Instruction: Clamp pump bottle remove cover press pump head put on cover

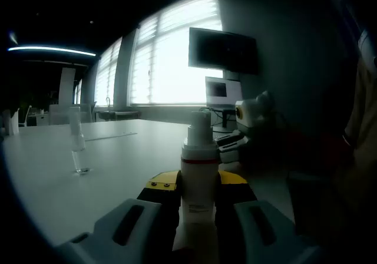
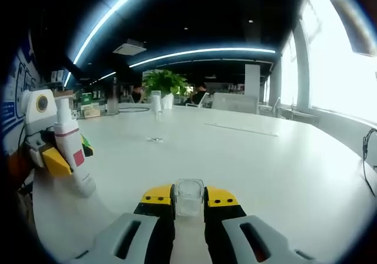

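Pump bottle base hidden within left fingers; clear cover pinched by right fingers.

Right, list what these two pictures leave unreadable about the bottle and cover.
- Pump bottle, left gripper view: its base is cut off by the bottom edge, between the jaws of the left gripper.
- Its label print: too small and dim to read.
- Clear cover, right gripper view: its lower part is hidden between the jaws of the right gripper.
- Pump bottle in the right gripper view: the nozzle direction is too small to tell.

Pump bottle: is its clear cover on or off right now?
Off. The pump bottle, held in the left claw, has its pump head bare. The right claw grips the clear cover.
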Available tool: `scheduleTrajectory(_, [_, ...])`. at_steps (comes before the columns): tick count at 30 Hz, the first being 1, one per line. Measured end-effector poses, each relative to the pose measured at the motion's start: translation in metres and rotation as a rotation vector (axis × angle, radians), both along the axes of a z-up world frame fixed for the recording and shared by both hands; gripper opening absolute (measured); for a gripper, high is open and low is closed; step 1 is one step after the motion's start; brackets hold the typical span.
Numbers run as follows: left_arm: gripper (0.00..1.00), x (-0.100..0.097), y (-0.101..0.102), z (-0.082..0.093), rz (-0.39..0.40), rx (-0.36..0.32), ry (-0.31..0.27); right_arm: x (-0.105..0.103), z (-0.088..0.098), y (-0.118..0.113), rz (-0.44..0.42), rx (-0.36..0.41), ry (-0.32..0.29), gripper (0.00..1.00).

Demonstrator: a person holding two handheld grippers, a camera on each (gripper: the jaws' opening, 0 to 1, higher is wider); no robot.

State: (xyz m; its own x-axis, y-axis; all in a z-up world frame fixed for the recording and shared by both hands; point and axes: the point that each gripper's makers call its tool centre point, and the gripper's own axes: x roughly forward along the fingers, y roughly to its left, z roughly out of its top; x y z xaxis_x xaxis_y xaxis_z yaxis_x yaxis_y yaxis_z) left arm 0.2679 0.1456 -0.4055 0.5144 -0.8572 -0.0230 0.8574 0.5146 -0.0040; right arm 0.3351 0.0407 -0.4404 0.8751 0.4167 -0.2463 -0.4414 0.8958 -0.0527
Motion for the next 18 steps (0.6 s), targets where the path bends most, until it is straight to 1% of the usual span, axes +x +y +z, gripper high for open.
scheduleTrajectory(11, [0.13,-0.0001,0.0,0.0,-0.001,0.0,0.0,-0.0019,0.0025,0.0003,0.0,0.01,-0.005,0.14])
scheduleTrajectory(18, [0.13,-0.0001,-0.0001,-0.0001,0.0,0.0,0.0,-0.0041,0.0075,0.0011,0.003,0.014,-0.014,0.14])
